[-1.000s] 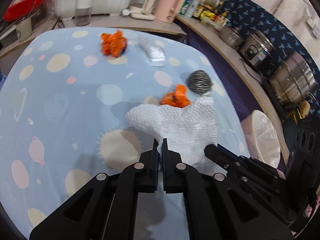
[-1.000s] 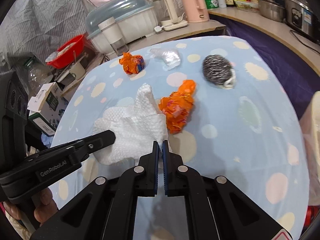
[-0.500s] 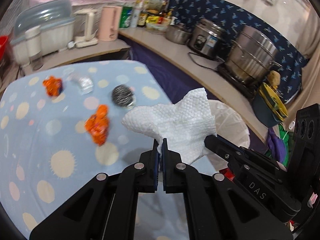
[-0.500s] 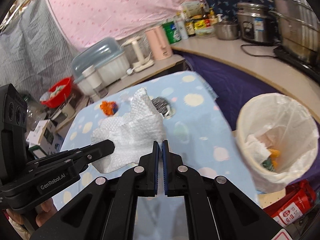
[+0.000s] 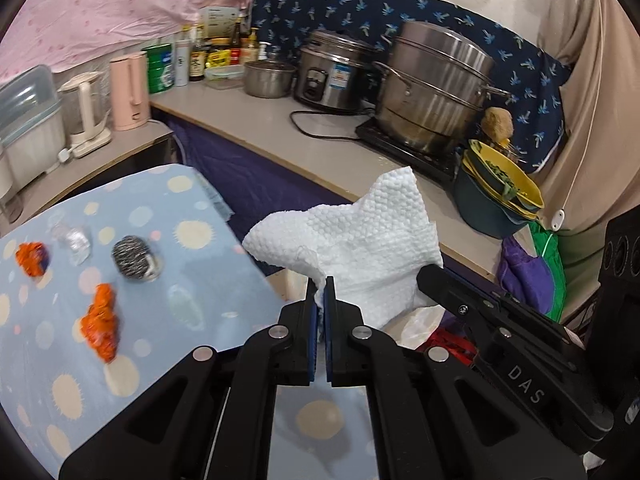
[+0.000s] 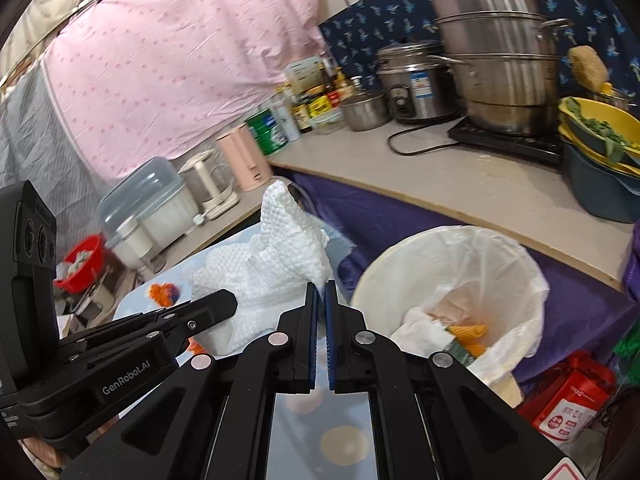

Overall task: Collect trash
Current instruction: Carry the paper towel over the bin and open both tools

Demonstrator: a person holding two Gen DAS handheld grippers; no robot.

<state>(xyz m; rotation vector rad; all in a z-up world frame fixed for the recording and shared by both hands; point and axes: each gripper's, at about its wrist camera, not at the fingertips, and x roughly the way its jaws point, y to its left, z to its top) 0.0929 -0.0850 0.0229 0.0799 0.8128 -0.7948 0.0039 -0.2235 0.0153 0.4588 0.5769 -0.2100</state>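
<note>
Pinching paper towel (image 5: 352, 248) between both claws: left gripper (image 5: 320, 284) and right gripper (image 6: 321, 288) clamped on near edges. Light, floppy, tears easily; bin (image 6: 460, 240) right.

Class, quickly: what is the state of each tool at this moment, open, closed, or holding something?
Left tool: closed on one edge of the white paper towel.
Right tool: closed on another edge of the same paper towel.

A pink sheet (image 6: 180, 80) and navy patterned cloth (image 5: 360, 12) hang behind a pale counter (image 6: 460, 184) skirted in purple
</note>
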